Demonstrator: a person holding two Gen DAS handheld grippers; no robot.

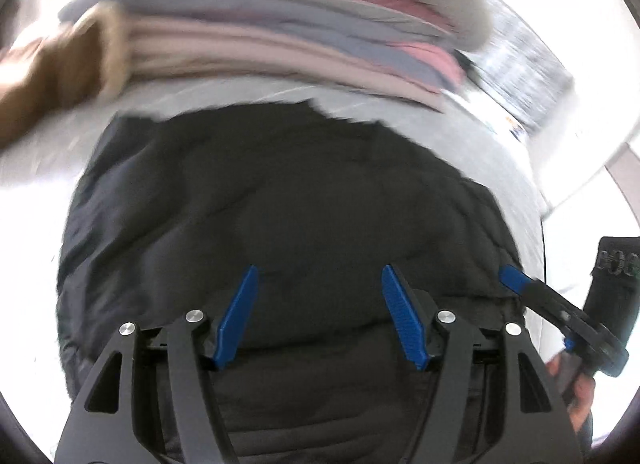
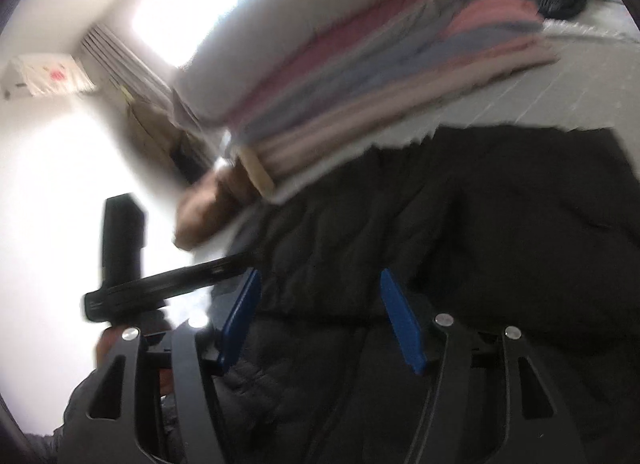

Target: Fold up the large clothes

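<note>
Fingers: the left gripper (image 1: 318,314) has its two blue ribbed fingers (image 1: 402,318) spread wide apart, nothing between them, hanging over the dark padded jacket (image 1: 288,200). The right gripper (image 2: 320,318) shows the same: blue fingers (image 2: 400,322) well apart, gripping nothing, with black quilted fabric filling the gap below.

The dark padded jacket (image 2: 480,224) lies spread on a pale grey bed surface (image 1: 492,152), covering most of its near part and running under both grippers. Its far edge is ragged in outline and stops short of the stack behind it; a strip of bare pale surface shows between them in the left wrist view.

Behind the jacket, toward the far edge of the surface, sits a stack of folded clothes in pink, lilac-grey and beige layers (image 1: 280,24), also seen in the right wrist view (image 2: 380,64). A tan brown garment with a lighter cuff (image 1: 52,76) lies at the left end of the stack, touching it.

In the left wrist view the right gripper (image 1: 516,280) enters from the right edge, one blue tip over the jacket's right side. In the right wrist view the left gripper's black body (image 2: 120,248) stands at the left, beside the jacket's left edge.

Both views are motion-blurred; finer detail of the stack cannot be read.
</note>
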